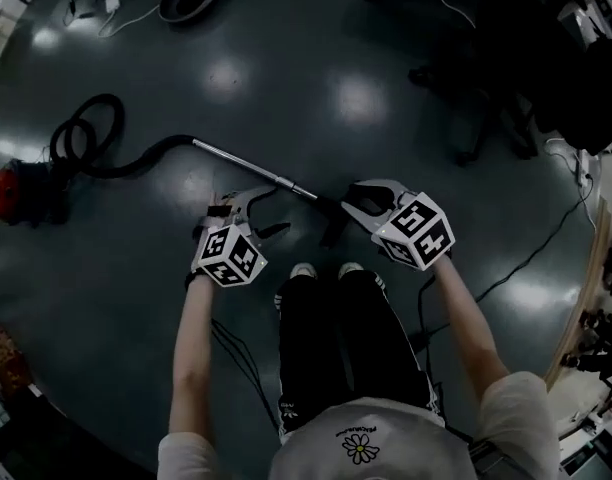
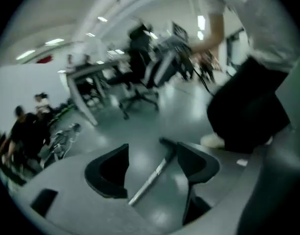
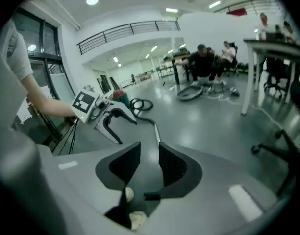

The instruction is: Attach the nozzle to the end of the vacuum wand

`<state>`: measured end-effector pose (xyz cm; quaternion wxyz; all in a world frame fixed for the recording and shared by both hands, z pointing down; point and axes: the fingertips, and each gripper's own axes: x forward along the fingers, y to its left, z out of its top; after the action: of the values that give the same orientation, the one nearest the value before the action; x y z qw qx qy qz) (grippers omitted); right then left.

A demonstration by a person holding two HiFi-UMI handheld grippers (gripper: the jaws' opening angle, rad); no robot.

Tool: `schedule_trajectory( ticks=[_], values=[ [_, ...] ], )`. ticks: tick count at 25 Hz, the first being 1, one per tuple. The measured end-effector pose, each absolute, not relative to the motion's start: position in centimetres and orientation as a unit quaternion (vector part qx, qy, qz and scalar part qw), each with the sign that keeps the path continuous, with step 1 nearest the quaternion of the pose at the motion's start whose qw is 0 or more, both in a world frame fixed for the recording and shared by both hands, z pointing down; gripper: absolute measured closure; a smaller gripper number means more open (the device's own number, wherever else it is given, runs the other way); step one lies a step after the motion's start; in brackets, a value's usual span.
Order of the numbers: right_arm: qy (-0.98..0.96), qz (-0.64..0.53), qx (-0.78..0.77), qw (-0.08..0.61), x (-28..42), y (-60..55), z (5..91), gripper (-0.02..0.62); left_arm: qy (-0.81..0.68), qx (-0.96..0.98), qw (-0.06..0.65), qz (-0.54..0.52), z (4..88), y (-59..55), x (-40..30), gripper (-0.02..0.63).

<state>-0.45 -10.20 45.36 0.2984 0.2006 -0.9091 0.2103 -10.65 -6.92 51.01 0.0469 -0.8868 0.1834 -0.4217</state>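
Left gripper (image 1: pixel 276 210): released; in the left gripper view (image 2: pixel 152 153) its jaws stood wide apart with nothing pressed between the pads, only floor and the wand lying beyond them.
Right gripper (image 1: pixel 351 201): also unclenched and empty; in the right gripper view (image 3: pixel 149 148) the jaws were partly apart, with bare floor in the gap.
Vacuum wand (image 1: pixel 251 168): flat on the floor just ahead of both grippers, its long axis running in the head view from upper left, where the hose (image 1: pixel 136 163) joined it, down to the lower right.
Free end: it pointed into the gap between the two grippers, just beyond the left jaws.
Nozzle (image 1: pixel 333 226): a dark piece on the floor at the wand's free end, taken to be the nozzle; whether it touched the wand could not be told.
Nearer hand: judged, the right gripper lay closer to the nozzle and the left closer to the wand's shaft.
Coming move: probably left on the shaft, right on the nozzle, pushed along the wand's axis.
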Motion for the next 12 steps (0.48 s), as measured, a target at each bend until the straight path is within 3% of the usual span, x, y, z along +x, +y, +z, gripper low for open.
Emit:
schedule_trajectory(
  ticks=[2,5,8,12],
  values=[
    [-0.897,0.231,0.167,0.337,-0.3,-10.3,57.9,0.469,0.075,-0.828,0.099,-0.547,65.2,-6.8,-12.2,0.296],
    [-0.880,0.242,0.124,0.389,0.4,-10.3,72.8,0.441,0.031,-0.803,0.143,-0.578,78.7,-9.1,-12.2,0.313],
    [-0.860,0.257,0.066,0.436,0.6,-9.1,81.9,0.420,0.019,-0.786,0.178,-0.592,85.9,-11.8,-12.2,0.362],
    [-0.827,0.249,0.020,0.504,0.8,-7.9,88.0,0.402,-0.013,-0.768,0.178,-0.616,91.4,-12.6,-12.4,0.374]
  ],
)
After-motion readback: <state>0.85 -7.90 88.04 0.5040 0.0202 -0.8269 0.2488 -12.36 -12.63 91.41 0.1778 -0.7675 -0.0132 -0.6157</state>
